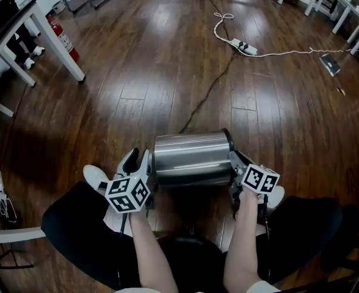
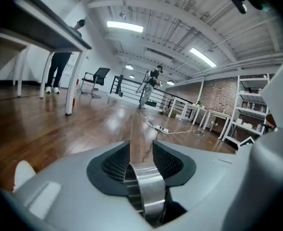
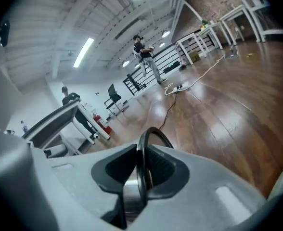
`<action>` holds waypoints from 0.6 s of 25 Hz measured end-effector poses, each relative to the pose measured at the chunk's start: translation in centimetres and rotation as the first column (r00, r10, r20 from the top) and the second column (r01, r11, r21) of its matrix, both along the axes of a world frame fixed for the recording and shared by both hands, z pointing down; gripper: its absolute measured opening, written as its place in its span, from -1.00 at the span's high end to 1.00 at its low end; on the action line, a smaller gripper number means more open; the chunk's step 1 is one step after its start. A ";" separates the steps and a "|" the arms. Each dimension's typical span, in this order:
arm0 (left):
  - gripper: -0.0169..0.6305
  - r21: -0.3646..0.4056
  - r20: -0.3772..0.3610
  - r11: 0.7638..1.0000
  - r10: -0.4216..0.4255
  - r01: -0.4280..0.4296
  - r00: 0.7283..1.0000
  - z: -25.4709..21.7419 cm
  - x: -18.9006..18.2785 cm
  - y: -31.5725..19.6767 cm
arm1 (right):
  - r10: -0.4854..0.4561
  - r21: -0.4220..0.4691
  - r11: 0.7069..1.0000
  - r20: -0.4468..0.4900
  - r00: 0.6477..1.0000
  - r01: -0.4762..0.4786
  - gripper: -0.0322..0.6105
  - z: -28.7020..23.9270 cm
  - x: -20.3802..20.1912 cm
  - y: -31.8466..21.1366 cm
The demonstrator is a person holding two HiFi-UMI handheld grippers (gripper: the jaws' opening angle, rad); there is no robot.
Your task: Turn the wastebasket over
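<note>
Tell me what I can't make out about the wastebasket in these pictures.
- Inside of the wastebasket: the head view shows only its steel side; both ends face sideways, partly behind the left tongs and right tongs.
- Most of its body: in both gripper views only a rim strip shows; each gripper's own housing covers the rest.
- Its underside: head view, hidden by its own body.

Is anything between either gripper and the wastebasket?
Nothing visible does. The left gripper and the right gripper each have one end of the wastebasket between their jaws. A cable lies on the floor just beyond it.
</note>
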State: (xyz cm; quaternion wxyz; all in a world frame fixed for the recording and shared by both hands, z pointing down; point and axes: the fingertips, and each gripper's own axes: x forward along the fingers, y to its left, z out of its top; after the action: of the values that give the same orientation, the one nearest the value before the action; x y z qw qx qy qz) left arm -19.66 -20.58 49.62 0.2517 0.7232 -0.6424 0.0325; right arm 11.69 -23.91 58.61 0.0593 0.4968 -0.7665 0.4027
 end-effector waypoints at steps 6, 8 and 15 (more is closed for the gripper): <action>0.32 -0.175 -0.128 0.983 0.039 -0.062 0.991 5.9 0.9 1.4 | -0.109 0.030 0.993 -0.192 0.975 0.117 0.56 -1.0 -0.8 -0.1; 0.30 -0.209 -0.172 0.973 0.062 -0.098 0.983 7.3 1.5 1.7 | -0.171 0.020 0.983 -0.266 0.949 0.182 0.48 -1.4 -1.0 0.2; 0.56 -0.266 -0.261 0.959 0.028 -0.100 0.965 9.5 2.0 2.4 | -0.317 -0.128 0.948 -0.353 0.880 0.291 0.48 -0.3 -0.3 2.1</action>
State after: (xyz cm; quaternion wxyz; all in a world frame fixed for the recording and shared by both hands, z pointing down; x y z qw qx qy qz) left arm -17.66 -18.14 59.15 0.4293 0.6995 -0.5700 0.0372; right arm 11.37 -21.84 58.28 0.2823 0.4347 -0.7952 0.3146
